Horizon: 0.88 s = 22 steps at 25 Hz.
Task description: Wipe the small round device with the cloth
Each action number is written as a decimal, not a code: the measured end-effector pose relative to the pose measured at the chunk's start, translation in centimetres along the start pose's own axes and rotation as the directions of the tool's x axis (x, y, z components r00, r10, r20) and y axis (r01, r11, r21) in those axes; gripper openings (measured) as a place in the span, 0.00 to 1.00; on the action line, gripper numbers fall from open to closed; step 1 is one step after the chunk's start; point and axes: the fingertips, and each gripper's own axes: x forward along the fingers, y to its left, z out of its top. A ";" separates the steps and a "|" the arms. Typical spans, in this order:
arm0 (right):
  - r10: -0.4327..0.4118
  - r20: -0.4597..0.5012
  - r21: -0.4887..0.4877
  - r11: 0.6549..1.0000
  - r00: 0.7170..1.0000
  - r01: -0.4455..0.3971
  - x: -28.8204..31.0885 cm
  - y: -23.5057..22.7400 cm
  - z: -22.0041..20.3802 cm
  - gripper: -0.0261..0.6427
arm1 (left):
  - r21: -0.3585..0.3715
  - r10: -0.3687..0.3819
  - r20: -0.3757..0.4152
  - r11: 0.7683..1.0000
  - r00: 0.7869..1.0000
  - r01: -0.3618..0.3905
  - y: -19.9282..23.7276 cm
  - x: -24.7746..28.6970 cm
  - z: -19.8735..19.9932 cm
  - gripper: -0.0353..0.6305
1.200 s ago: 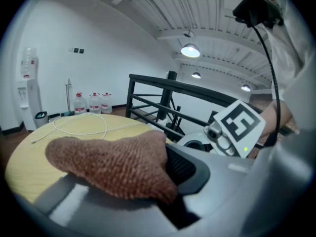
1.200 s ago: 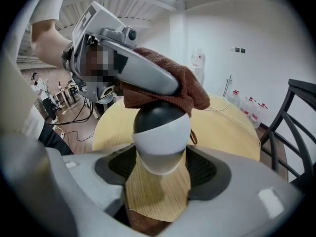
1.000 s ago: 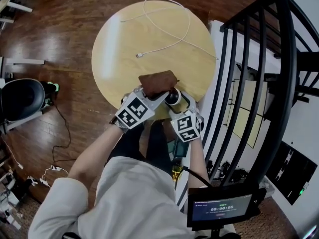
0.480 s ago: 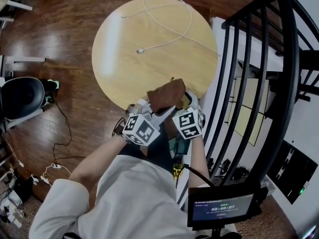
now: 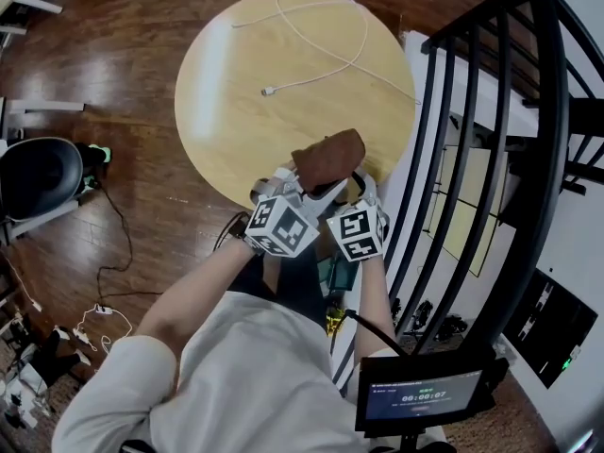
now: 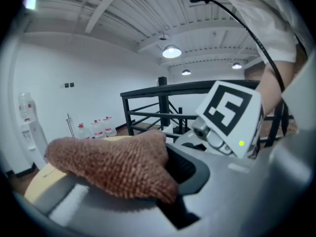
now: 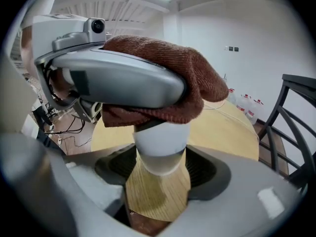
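Note:
A small white round device [image 7: 160,144] stands upright between the jaws of my right gripper [image 7: 160,168], which is shut on its sides just over the near edge of the round wooden table [image 5: 236,92]. A brown knitted cloth [image 7: 173,83] lies over the device's top. My left gripper [image 6: 123,181] is shut on that cloth [image 6: 113,164] and presses it down on the device. In the head view the cloth [image 5: 328,159] hides the device, with the left gripper [image 5: 307,185] and right gripper [image 5: 354,192] side by side below it.
A white cable [image 5: 321,45] loops across the far half of the table. A black metal railing [image 5: 472,159] runs close along the right. A black chair [image 5: 38,182] stands on the wooden floor at the left. A small screen [image 5: 420,394] sits low at the right.
My left gripper has rolled and carried the cloth to the right, across the top of the device. The device showed beside the cloth before; now the cloth covers it. The right gripper has kept still.

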 end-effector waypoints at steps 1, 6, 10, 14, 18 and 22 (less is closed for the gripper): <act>0.000 -0.002 0.000 1.000 1.000 0.000 0.0 0.0 0.0 0.51 | -0.031 0.008 0.008 0.999 1.000 -0.008 0.4 0.1 -0.1 0.11; -0.004 0.001 -0.003 1.000 1.000 0.004 0.0 -0.2 0.1 0.50 | -0.170 0.063 0.025 0.984 0.998 -0.058 2.9 -0.3 -0.8 0.11; -0.009 0.007 0.013 1.000 1.000 0.009 -0.1 -0.4 0.2 0.50 | -0.242 0.115 0.030 0.965 0.993 -0.105 5.0 -1.2 -1.4 0.11; -0.016 0.014 0.019 1.000 1.000 0.015 -0.2 -0.5 0.1 0.50 | -0.266 0.130 0.003 0.956 0.991 -0.125 4.8 -2.0 -3.0 0.11; -0.015 0.021 0.031 0.999 1.000 0.015 -0.1 -0.4 0.2 0.50 | -0.268 0.153 -0.025 0.951 0.988 -0.155 3.1 -3.0 -4.3 0.11; -0.017 0.017 0.007 1.000 1.000 0.017 -0.1 -0.5 0.1 0.50 | -0.264 0.177 -0.012 0.949 0.984 -0.174 1.5 -3.7 -3.9 0.11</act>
